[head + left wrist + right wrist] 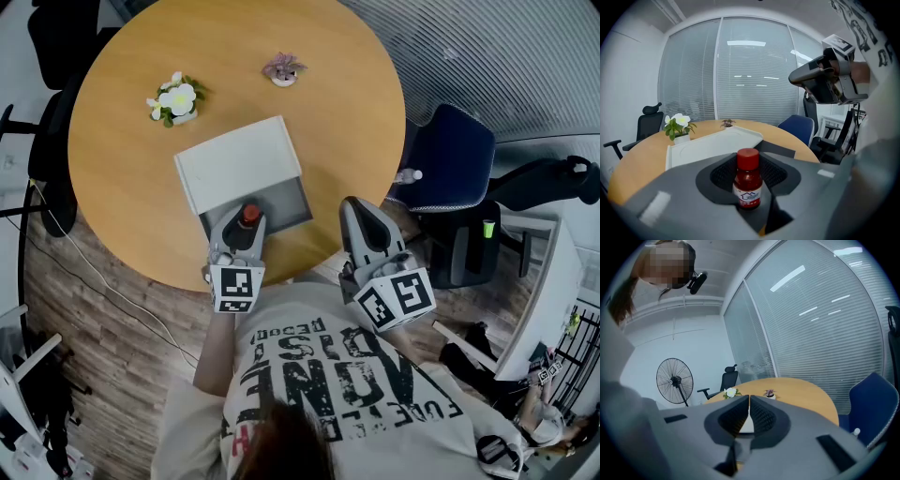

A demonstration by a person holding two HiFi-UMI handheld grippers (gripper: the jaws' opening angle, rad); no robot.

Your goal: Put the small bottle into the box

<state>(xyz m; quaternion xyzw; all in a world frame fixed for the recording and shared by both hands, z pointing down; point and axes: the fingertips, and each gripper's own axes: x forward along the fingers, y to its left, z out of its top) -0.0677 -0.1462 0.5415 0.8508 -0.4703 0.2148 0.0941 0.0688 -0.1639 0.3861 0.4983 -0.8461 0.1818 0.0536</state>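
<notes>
A small bottle [249, 215] with a red cap and dark red contents stands upright between the jaws of my left gripper [246, 221], which is shut on it. In the left gripper view the bottle [748, 180] sits between the two dark pads. It hangs over the near edge of the box's grey inside [286, 201]; the box's white lid [239, 159] lies behind it. My right gripper [362, 212] is to the right, at the table's near edge, its jaws shut with nothing between them [749, 401].
The round wooden table [131, 197] carries a pot of white flowers [174, 98] and a small purple plant [283, 68] at the far side. A blue chair [450, 155] stands at the right, a black chair [52, 112] at the left. A floor fan [675, 379] stands beyond.
</notes>
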